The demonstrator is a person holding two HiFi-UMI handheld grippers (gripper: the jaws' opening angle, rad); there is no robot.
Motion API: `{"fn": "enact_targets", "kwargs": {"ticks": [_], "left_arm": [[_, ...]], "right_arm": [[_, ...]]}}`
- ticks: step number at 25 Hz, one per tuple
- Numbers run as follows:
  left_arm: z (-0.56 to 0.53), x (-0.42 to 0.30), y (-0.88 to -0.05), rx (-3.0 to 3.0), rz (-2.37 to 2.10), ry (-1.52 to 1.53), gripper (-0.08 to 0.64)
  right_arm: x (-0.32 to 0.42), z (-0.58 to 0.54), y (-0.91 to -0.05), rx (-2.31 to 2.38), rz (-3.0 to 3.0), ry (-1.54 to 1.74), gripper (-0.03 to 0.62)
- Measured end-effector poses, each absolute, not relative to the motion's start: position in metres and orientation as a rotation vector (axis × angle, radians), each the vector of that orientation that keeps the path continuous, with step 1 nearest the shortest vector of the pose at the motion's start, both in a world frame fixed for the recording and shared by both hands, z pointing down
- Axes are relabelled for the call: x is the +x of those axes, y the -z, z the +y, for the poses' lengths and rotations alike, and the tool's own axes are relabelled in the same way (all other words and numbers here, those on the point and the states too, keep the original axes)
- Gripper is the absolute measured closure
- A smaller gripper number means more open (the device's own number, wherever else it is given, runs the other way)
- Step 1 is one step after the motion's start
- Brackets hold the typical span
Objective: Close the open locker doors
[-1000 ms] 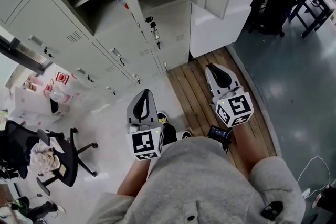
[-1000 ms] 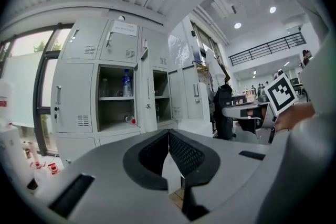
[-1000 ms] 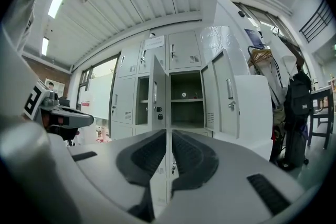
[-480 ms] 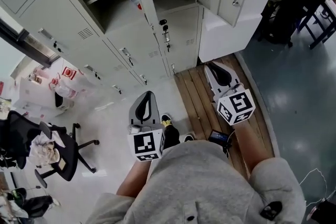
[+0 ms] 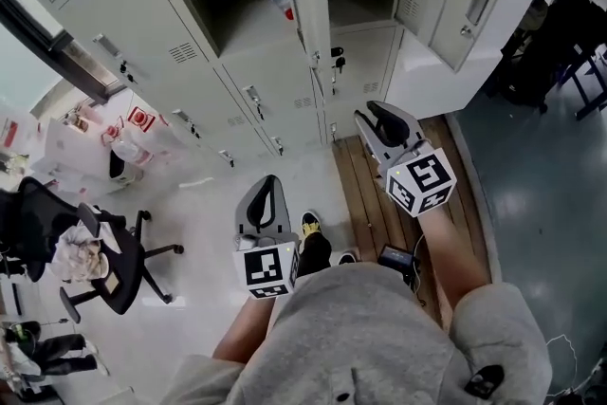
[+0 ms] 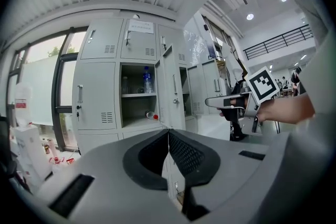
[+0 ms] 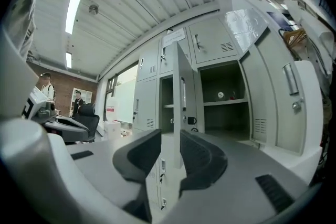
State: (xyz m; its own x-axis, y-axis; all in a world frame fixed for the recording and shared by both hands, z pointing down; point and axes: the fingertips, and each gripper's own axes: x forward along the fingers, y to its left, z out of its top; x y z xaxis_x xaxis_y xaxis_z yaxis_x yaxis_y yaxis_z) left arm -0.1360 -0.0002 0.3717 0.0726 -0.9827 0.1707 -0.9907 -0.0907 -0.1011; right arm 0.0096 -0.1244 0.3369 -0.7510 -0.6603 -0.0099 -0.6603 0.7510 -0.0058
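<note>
left gripper: jaws together, pads meeting tip to tip, nothing pinched. I hold it low and close in, pointing forward and slightly down, with its marker cube facing up at me. right gripper: jaws have just been opening, now a clear gap between the pads, nothing in it. It's about level and further out than the left. My right forearm is stretched forward, my left forearm tucked nearer the body.
</note>
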Motion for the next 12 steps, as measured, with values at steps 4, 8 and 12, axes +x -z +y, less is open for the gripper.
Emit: {"fn": "enact_targets", "kwargs": {"ticks": [4, 8, 12], "left_arm": [[-0.005, -0.151, -0.372, 2.247, -2.109, -0.297, 0.549], [-0.011, -0.167, -0.371, 2.221, -2.133, -0.296, 0.549], [-0.014, -0.183, -0.373, 2.187, -2.147, -0.299, 0.549]], "right_arm": [[-0.014, -0.144, -0.329, -1.064, 2.936, -0.015, 0.486], [-0.032, -0.165, -0.324, -1.062, 2.934, -0.048, 0.486], [-0.046, -0.181, -0.327, -1.066, 2.937, -0.041, 0.488]]}}
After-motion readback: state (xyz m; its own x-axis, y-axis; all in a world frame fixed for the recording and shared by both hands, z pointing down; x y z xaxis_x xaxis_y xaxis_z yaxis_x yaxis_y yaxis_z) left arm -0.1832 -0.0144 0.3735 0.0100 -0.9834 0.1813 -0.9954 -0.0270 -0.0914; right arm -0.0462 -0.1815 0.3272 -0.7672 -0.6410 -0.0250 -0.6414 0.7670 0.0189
